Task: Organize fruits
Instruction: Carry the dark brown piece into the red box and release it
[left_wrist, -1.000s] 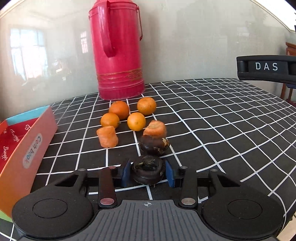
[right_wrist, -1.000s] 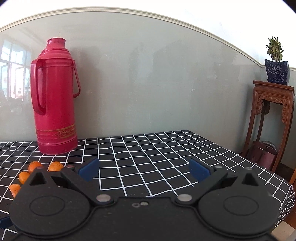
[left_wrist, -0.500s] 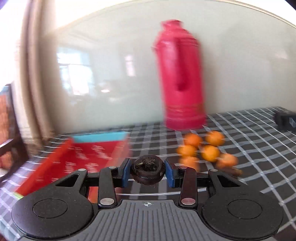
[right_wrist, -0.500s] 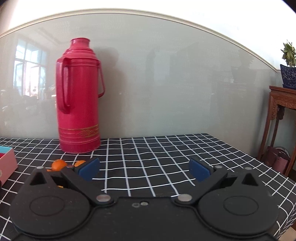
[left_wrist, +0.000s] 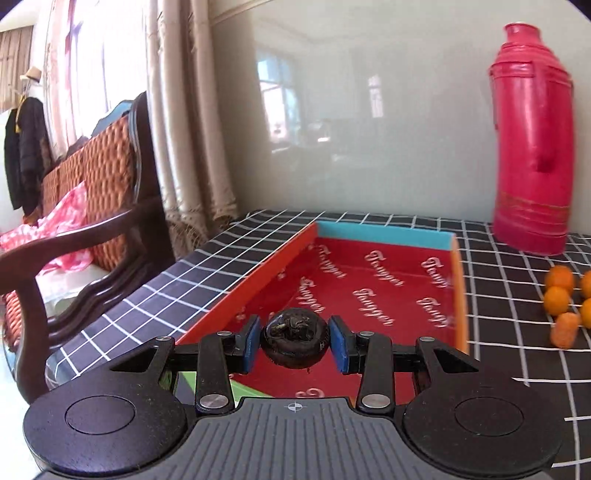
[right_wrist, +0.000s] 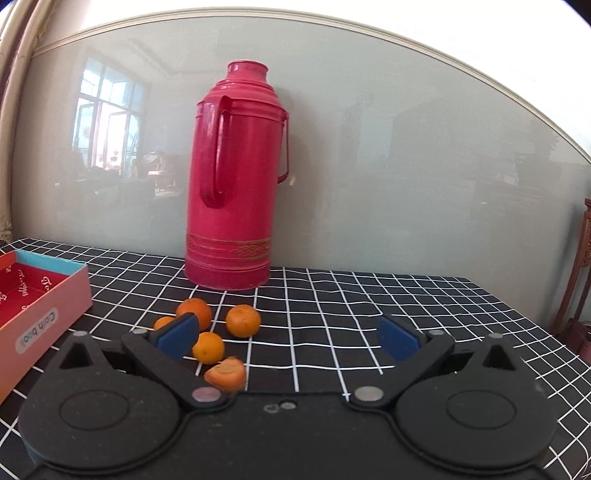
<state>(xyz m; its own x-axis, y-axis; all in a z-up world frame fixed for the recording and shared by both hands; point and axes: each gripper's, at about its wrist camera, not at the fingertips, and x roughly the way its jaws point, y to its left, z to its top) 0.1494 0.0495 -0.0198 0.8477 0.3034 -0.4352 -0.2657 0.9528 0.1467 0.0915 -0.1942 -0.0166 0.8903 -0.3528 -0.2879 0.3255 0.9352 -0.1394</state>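
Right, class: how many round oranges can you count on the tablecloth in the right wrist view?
4: back-left orange, back-right orange, front orange, and one partly behind the left finger. More may be hidden by the gripper.

A black cloth (right_wrist: 369, 295) gridded with white lines is seen beneath a crimson flask (right_wrist: 236, 184) banded in gold. The box (left_wrist: 369, 280) is lined in red with pale script, edged in orange and turquoise. Bright orange fruits (right_wrist: 243, 320) are shown; a dark brown-black fruit (left_wrist: 294, 338) is framed by blue pads (left_wrist: 252, 343).
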